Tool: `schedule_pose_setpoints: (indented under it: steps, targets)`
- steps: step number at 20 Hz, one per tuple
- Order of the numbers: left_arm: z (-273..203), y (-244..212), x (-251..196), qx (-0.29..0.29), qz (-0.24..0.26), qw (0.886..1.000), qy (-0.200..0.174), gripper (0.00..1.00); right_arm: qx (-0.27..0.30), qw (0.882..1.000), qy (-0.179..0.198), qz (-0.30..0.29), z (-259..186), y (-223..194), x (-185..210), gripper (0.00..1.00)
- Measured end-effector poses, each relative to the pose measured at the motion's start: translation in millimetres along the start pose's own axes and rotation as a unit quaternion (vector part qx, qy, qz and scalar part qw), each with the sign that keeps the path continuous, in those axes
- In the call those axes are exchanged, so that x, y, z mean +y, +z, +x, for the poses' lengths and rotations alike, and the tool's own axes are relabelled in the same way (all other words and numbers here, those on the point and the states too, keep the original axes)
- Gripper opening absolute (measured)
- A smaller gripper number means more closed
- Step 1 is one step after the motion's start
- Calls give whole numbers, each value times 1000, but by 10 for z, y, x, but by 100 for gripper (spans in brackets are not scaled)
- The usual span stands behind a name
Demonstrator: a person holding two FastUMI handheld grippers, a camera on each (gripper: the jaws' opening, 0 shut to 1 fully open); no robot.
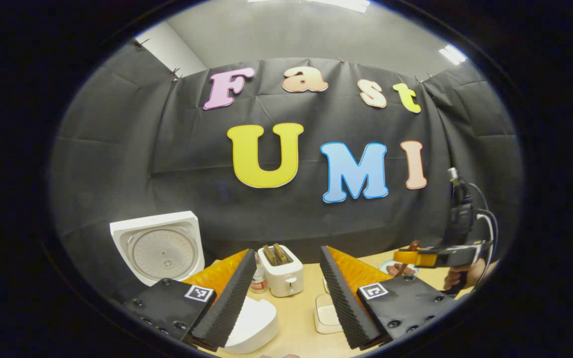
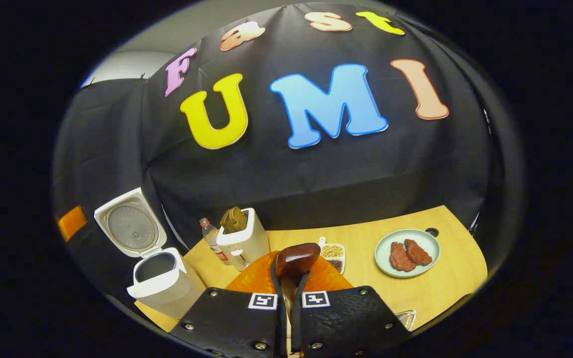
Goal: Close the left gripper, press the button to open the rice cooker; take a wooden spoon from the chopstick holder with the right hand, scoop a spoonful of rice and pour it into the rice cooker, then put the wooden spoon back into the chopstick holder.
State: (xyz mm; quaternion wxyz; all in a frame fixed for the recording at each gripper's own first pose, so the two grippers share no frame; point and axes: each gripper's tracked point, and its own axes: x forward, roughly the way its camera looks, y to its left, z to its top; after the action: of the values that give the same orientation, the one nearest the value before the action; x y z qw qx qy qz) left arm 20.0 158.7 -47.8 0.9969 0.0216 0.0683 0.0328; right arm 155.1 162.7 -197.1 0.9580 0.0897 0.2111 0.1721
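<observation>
The white rice cooker point(image 2: 163, 284) stands at the table's left with its lid point(image 2: 128, 227) raised and the pot open. My right gripper point(image 2: 290, 291) is shut on the handle of a dark wooden spoon point(image 2: 296, 259), whose bowl points forward over the table; I cannot tell whether it carries rice. A small divided dish of grains point(image 2: 334, 254) lies just beyond the spoon. My left gripper point(image 1: 288, 252) hangs open above the cooker's body point(image 1: 254, 325), beside the raised lid point(image 1: 159, 246). In the left gripper view, the right gripper point(image 1: 423, 256) and its spoon are far right.
A white toaster point(image 2: 242, 237) holding bread and a small bottle point(image 2: 210, 234) stand behind the cooker. A pale plate point(image 2: 430, 241) with two pieces of meat sits at the right. A clear rim point(image 2: 407, 317) shows at the near right edge.
</observation>
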Motion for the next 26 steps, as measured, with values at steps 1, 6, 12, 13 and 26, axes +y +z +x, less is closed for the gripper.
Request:
schedule_pose_setpoints:
  steps: [1,6,12,13,26]
  targets:
    - [5,-5,41,1,1,1000,0,91,14,1000,-8,-15,136,-139,29,4]
    - [38,-177,219,14,15,1000,0,91,56,994,-43,-81,662,-706,9,4]
    - [100,-440,516,43,6,999,17,91,82,995,5,-63,759,-970,426,4]
    - [109,-459,553,45,2,999,21,91,85,995,19,-50,742,-999,527,4]
    - [93,-498,723,44,-8,998,37,91,69,944,78,313,628,-666,282,4]
